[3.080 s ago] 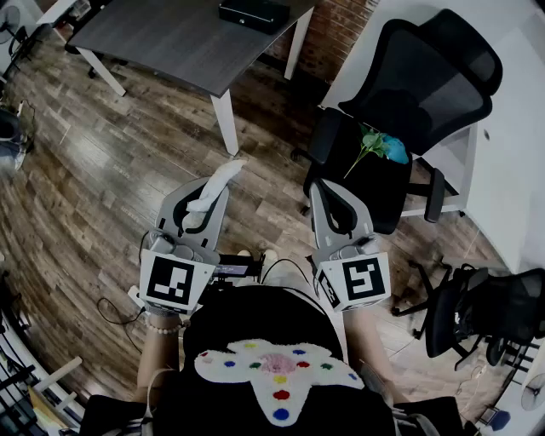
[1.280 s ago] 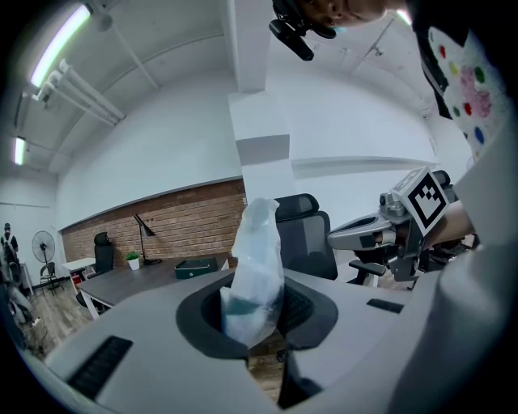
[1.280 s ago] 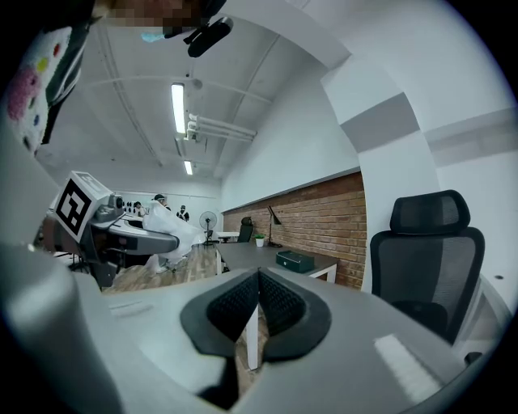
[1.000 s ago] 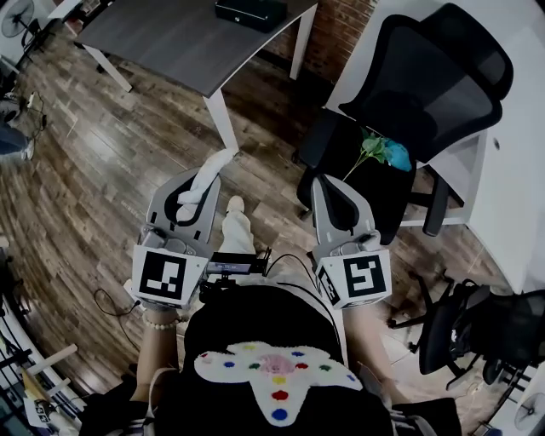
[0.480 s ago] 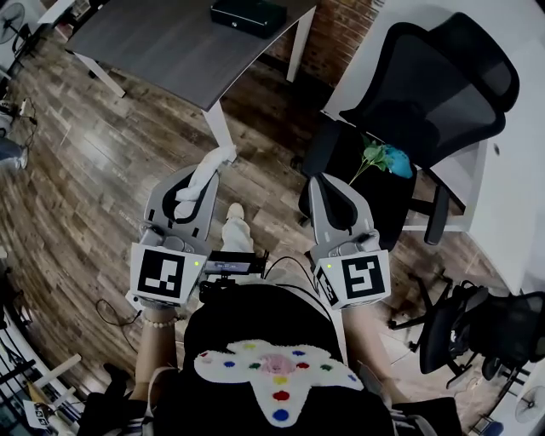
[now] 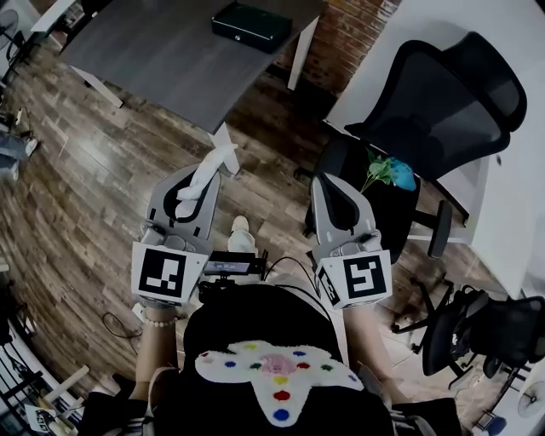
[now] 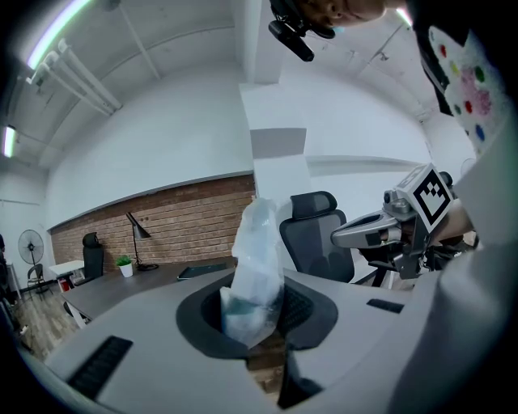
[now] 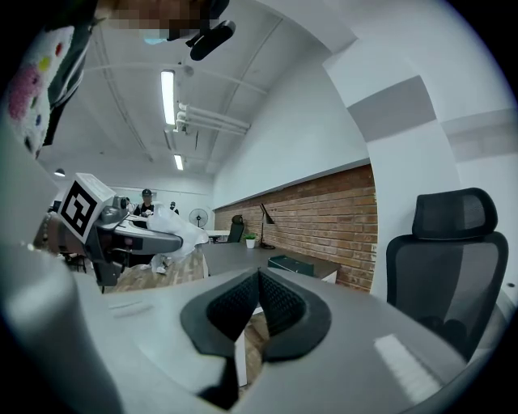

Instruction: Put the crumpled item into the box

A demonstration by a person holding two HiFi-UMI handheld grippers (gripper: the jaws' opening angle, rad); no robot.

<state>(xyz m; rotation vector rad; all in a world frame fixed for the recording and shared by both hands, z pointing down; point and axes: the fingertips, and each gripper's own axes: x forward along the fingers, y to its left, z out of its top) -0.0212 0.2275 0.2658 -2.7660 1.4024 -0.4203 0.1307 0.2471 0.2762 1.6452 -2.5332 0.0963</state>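
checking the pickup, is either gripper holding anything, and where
The left gripper holds the crumpled item by one end; the rest sticks out past the jaws. The right gripper is shut, empty.

Box (image 6: 249,25) sits on table (image 6: 162,64), left of chair (image 6: 443,94)

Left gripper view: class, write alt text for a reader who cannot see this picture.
The left gripper clamps a crumpled whitish item, which stands upright between its jaws. Behind it are a brick wall, a desk, a black office chair and, at the right, the right gripper.
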